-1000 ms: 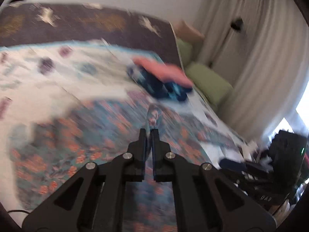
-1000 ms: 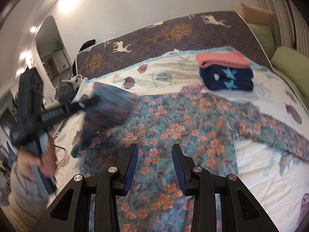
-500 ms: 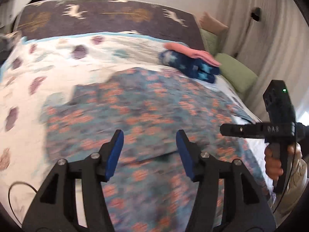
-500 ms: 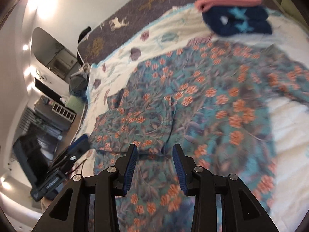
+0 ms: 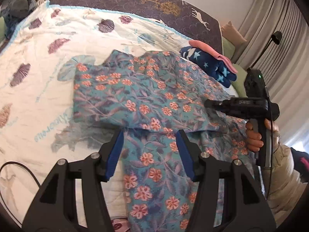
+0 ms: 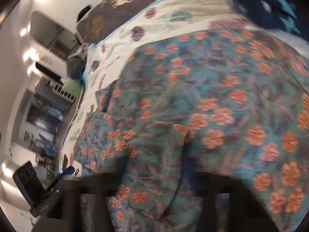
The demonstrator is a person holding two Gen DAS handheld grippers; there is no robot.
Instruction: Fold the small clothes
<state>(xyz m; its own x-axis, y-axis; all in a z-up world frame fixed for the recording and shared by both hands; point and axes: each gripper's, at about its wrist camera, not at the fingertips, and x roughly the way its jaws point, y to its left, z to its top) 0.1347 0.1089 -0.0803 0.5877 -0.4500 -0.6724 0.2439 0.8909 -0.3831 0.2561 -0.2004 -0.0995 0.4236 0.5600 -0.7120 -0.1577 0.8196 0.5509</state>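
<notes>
Now folded floral garment (image 5: 139, 96), left gripper (image 5: 149, 154) released since before, right gripper (image 5: 210, 103) state unclear.

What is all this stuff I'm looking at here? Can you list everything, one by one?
Floral garment: one, teal with orange flowers, spread on the bed, one side folded over.
Star-print clothes: one folded bundle, navy, far right of the bed.
Pink garment: one, folded on top of the navy bundle.
Quilt: one, white with purple shells, covering the bed.
Dark blanket: one, purple-grey with deer, at the far end.
Green pillows: at least two, right of the bed.
Curtains: beige, far right.
Left gripper: black, blue-padded fingers open above the garment.
Right gripper: black, held in a hand; fingers too blurred to judge.
</notes>
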